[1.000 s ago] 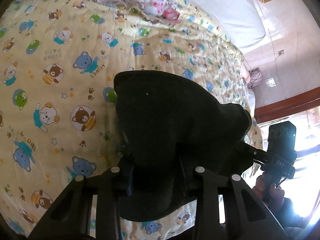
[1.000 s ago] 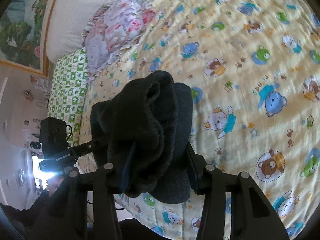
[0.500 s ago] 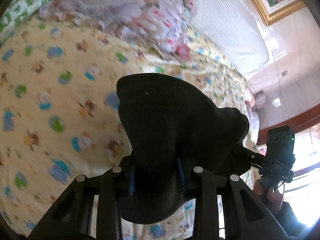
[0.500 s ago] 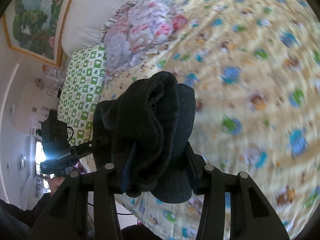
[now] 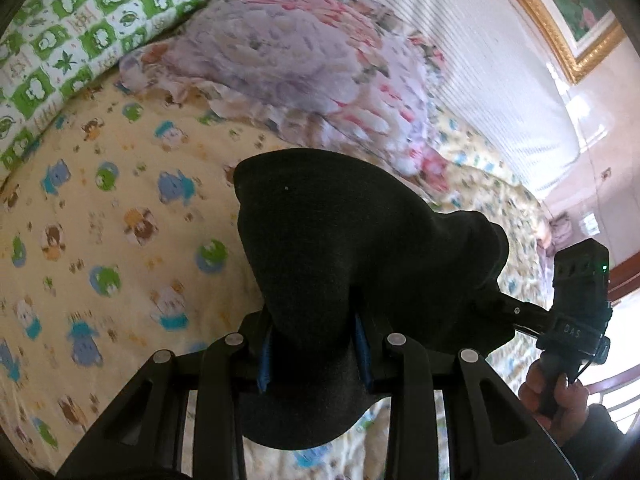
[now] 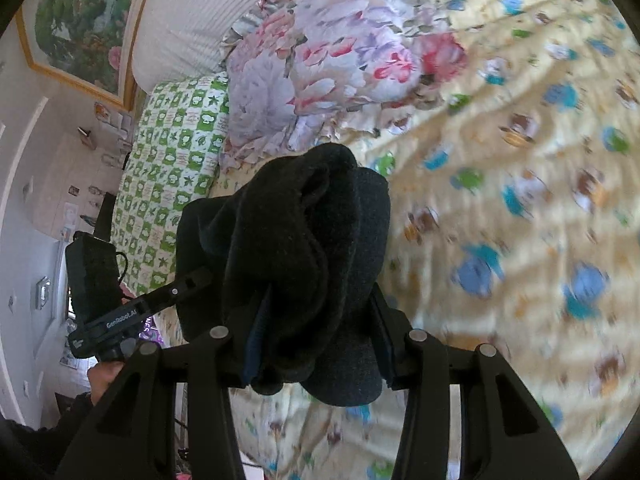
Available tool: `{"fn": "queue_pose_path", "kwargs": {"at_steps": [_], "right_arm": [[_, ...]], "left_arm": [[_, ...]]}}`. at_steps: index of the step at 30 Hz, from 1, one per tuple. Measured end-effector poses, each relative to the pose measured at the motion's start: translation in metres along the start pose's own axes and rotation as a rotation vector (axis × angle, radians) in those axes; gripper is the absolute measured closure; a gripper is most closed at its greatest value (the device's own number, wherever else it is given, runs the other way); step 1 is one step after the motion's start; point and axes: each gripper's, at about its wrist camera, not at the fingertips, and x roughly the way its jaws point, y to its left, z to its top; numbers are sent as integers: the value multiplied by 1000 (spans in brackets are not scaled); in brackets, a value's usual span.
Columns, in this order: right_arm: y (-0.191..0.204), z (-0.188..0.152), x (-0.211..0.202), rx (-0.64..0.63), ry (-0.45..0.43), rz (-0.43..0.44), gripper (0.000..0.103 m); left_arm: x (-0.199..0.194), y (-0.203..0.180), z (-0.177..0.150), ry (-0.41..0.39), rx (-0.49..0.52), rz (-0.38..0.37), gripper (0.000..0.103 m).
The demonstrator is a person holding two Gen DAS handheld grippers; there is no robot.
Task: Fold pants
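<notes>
The dark pants (image 5: 340, 248) hang bunched between both grippers above the bed. My left gripper (image 5: 314, 344) is shut on one end of the pants, with the fabric bulging up over its fingers. My right gripper (image 6: 316, 340) is shut on the other end of the pants (image 6: 304, 240), which fold in thick layers there. The right gripper also shows at the right edge of the left wrist view (image 5: 576, 312), and the left gripper shows at the left of the right wrist view (image 6: 100, 292). The fingertips are hidden by the fabric.
A yellow bedsheet (image 5: 100, 240) with cartoon bears lies below. A floral pillow (image 5: 288, 64) and a green checked pillow (image 5: 60, 40) lie at the head of the bed, by a white striped headboard (image 5: 480, 60). A framed picture (image 6: 80, 28) hangs on the wall.
Both grippers have tilted up and swung toward the head of the bed with the pants held between them. The pillows have come into view. The grips have not changed.
</notes>
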Motion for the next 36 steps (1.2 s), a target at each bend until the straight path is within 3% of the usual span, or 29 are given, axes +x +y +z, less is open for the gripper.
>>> {"fn": "queue_pose_path", "kwargs": {"at_steps": [6,13,21,29,36], "right_arm": [[0,22,27,-16,17,-10,56],[-12,29,38,-6,41,-58,51],[-19,25,35,-64,25,-225,35],[-19,25,47,-146,21,-291,30],[-12,23,37,-168,-15,-275,29]], "left_arm": [[15,14,19,-2,6,20,71],[25,16,19,7,12,18,69],[27,30,9,11,-30,39,37],[38,32,2,4,10,94,34],[15,15,-4,-78,52,176,35]]}}
